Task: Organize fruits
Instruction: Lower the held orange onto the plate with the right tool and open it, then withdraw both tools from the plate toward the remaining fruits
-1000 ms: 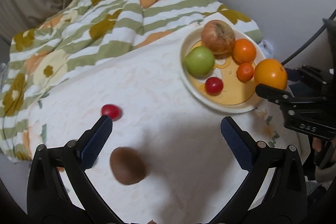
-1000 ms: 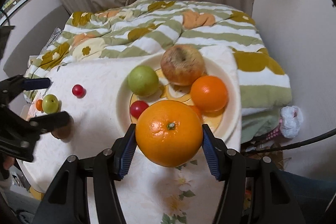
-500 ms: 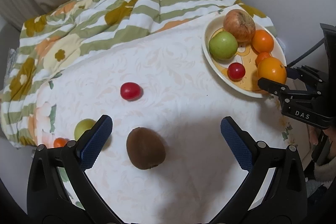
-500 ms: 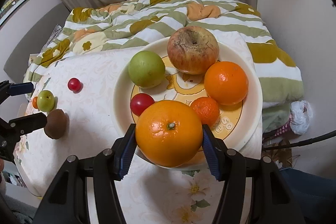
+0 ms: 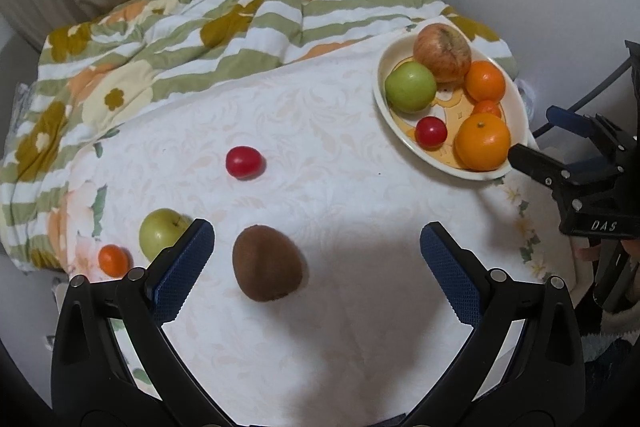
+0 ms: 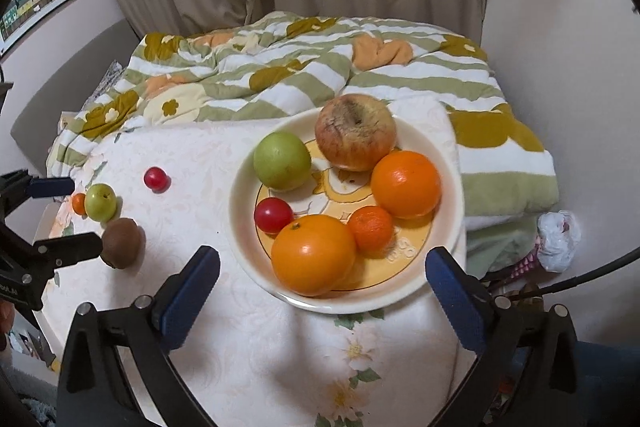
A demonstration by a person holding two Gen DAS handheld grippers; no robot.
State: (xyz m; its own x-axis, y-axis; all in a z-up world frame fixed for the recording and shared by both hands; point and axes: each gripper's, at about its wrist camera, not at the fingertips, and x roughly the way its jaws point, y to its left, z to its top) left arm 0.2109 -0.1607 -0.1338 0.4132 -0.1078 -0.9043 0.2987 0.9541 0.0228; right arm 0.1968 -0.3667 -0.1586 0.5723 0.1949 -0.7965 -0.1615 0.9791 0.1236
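A cream plate (image 6: 448, 163) (image 5: 382, 99) holds a large orange (image 6: 314, 255) (image 5: 483, 142), a second orange (image 6: 406, 185), a small mandarin (image 6: 370, 229), a red plum (image 6: 273, 215), a green apple (image 6: 282, 161) and a reddish apple (image 6: 355, 132). My right gripper (image 6: 322, 281) is open and empty just in front of the plate. My left gripper (image 5: 316, 263) is open and empty above a brown kiwi (image 5: 267, 268). Loose on the cloth lie a red plum (image 5: 244, 163), a small green apple (image 5: 162, 231) and a small mandarin (image 5: 114, 260).
The white patterned tablecloth (image 5: 320, 327) covers a low table. A green-striped floral quilt (image 5: 224, 11) is heaped behind it. A wall (image 6: 560, 27) stands close on the right, with a cable and a white bag (image 6: 558, 241) below the table edge.
My right gripper has opened and let the large orange go onto the plate, then drawn back. My left gripper has pulled back, so the kiwi, green apple and mandarin show more fully.
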